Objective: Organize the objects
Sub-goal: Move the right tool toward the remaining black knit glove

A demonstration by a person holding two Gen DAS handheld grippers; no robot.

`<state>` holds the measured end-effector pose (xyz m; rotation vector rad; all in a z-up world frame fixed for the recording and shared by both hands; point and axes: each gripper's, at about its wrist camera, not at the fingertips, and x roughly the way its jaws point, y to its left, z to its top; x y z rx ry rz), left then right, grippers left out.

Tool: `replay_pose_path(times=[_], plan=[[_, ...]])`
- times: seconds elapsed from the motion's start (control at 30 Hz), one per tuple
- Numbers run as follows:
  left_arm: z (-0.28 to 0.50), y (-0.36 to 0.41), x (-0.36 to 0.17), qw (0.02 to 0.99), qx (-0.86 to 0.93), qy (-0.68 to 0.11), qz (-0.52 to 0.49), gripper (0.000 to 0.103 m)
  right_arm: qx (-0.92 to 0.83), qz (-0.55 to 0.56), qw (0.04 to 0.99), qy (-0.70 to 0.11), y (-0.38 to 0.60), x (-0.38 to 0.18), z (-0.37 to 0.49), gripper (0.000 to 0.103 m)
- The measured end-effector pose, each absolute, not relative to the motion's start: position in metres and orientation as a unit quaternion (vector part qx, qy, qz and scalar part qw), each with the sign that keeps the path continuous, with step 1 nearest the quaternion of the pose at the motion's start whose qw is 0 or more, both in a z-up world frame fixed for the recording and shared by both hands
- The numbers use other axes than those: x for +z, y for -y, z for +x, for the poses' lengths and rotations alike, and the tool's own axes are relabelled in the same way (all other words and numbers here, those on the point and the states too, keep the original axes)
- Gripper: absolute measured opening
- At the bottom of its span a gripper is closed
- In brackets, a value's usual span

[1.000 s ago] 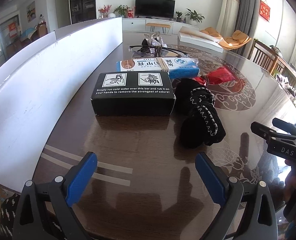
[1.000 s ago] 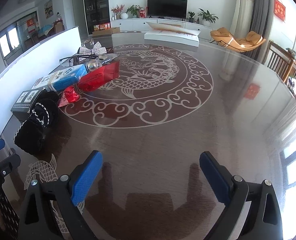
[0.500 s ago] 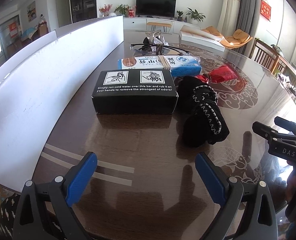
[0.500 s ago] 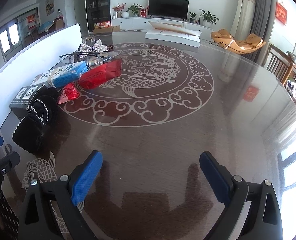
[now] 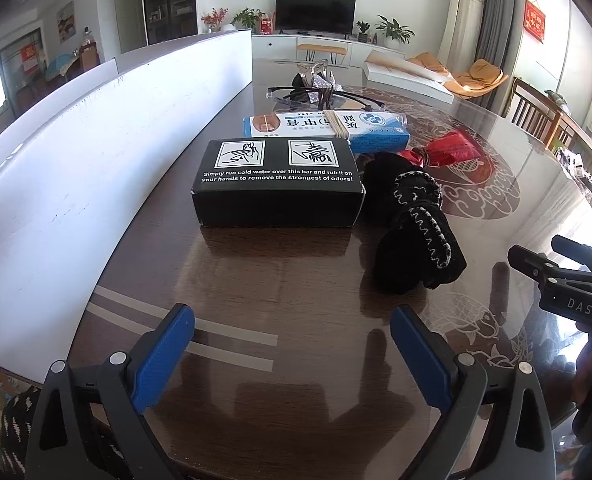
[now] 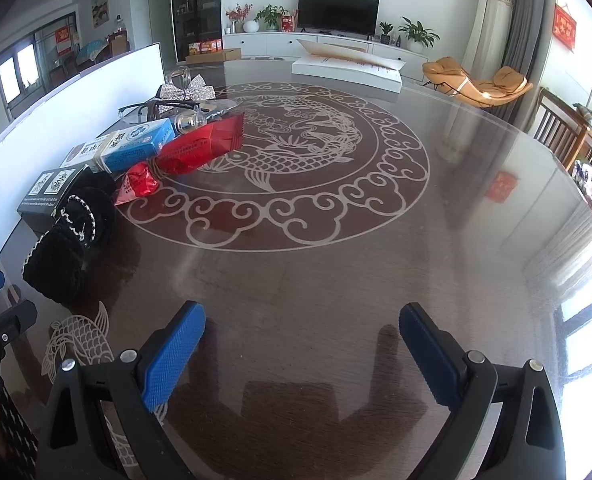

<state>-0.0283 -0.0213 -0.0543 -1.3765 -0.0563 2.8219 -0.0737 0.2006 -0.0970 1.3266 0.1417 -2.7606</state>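
A black box (image 5: pixel 278 182) with white print lies on the dark table, ahead of my open, empty left gripper (image 5: pixel 292 332). A black knitted bundle (image 5: pixel 414 232) lies to its right. Behind are a blue-and-white box (image 5: pixel 328 130), a red packet (image 5: pixel 446 152) and black-framed glasses (image 5: pixel 324 94). My right gripper (image 6: pixel 302 334) is open and empty over bare table. In its view the same items lie at left: black box (image 6: pixel 42 196), bundle (image 6: pixel 68 248), blue box (image 6: pixel 132 150), red packets (image 6: pixel 200 146).
A white board (image 5: pixel 96 152) stands along the table's left edge. A silver bow (image 6: pixel 186 90) and a clear bottle (image 6: pixel 190 120) lie at the far end of the row. A white flat box (image 6: pixel 346 68) sits at the table's far side. Chairs (image 5: pixel 552 116) stand at right.
Both grippers have moved slightly forward toward the objects; the black box and bundle appear a little nearer. Nothing was grasped or moved.
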Motion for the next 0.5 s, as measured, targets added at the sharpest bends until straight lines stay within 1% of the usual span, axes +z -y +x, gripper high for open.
replay_pose_path(times=[0.5], plan=[[-0.0308, 0.0218, -0.0585, -0.004, 0.895, 0.014, -0.447, 0.1, -0.9, 0.432, 0.037, -0.046, -0.201, -0.0969, -0.0738, 0.098]])
